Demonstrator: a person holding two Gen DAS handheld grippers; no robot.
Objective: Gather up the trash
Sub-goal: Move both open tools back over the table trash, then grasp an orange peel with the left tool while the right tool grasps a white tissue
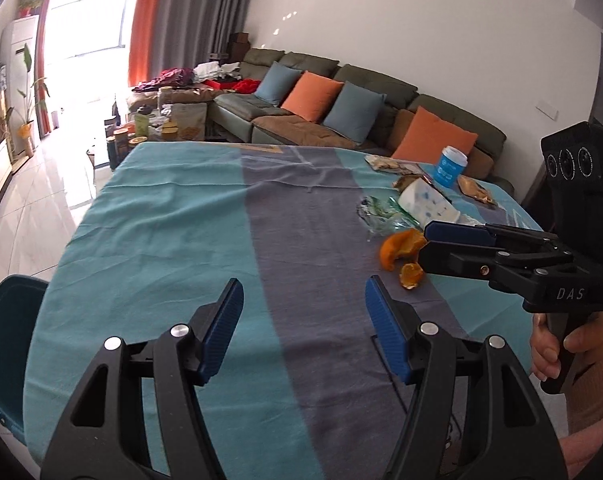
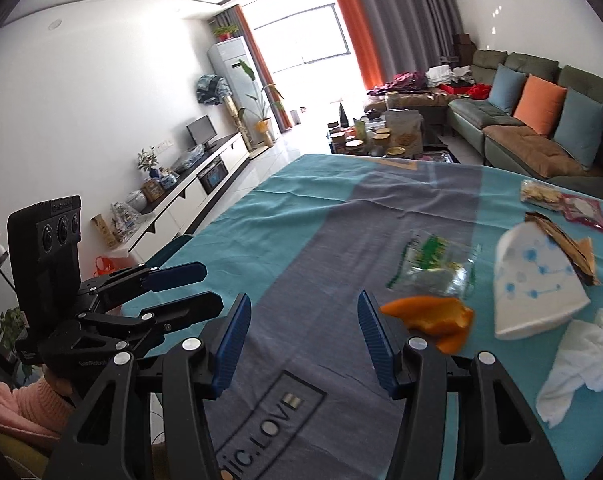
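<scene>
Trash lies on the right part of a table under a teal and grey cloth point(image 1: 173, 216). Orange peel point(image 1: 401, 246) point(image 2: 433, 320), a clear plastic wrapper point(image 1: 381, 212) point(image 2: 433, 268), a white dotted paper cup on its side point(image 1: 425, 200) point(image 2: 533, 280), a crumpled white tissue point(image 2: 581, 360), brown wrappers point(image 2: 565, 244) and snack bags point(image 2: 561, 200) are there. My left gripper point(image 1: 303, 304) is open and empty over the cloth, left of the peel. My right gripper point(image 2: 301, 316) point(image 1: 425, 240) is open and empty, its fingertips just beside the peel.
A blue tub point(image 1: 449, 166) stands at the far right of the table. A teal chair point(image 1: 5, 344) is at the table's left edge. A sofa with cushions point(image 1: 341, 108) is behind, and a low table with jars point(image 2: 381, 136) beyond the far edge.
</scene>
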